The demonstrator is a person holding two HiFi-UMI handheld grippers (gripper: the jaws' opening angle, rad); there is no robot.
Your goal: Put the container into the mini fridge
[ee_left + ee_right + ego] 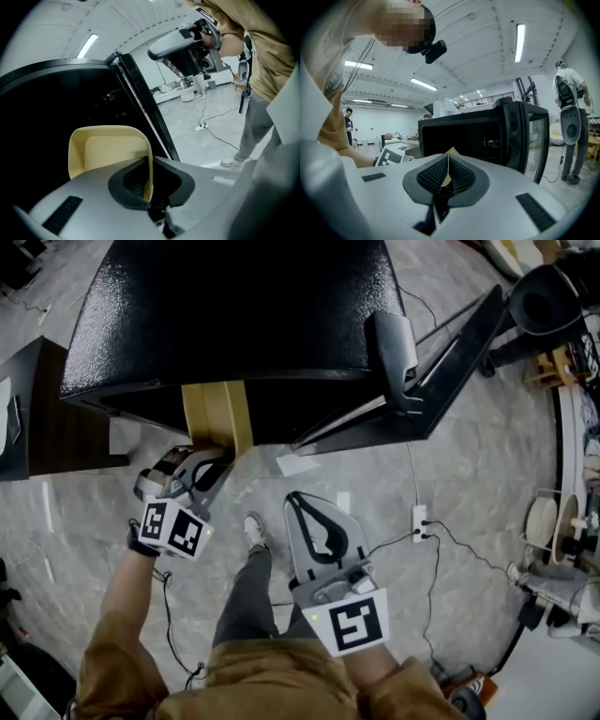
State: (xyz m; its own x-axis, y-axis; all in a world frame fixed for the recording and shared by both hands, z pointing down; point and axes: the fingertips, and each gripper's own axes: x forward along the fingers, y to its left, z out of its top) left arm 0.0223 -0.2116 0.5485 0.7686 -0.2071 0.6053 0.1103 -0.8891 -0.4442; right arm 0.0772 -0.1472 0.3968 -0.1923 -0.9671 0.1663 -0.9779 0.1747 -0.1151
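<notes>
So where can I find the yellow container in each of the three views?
Head view: the container is upper left of centre, at the mouth of the mini fridge, held by the left gripper.
Left gripper view: lower left of centre, its wall between the jaws.
Right gripper view: not clearly in it; only a yellow sliver shows between the jaws of the right gripper.
Shared landmark: the open fridge door.

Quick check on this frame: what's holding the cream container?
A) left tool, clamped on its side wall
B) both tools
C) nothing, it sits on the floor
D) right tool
A: the left gripper view shows the left tool closed on the side wall of the container at the open front of the mini fridge. In the head view the right tool is off to the side, apart from it.
</notes>
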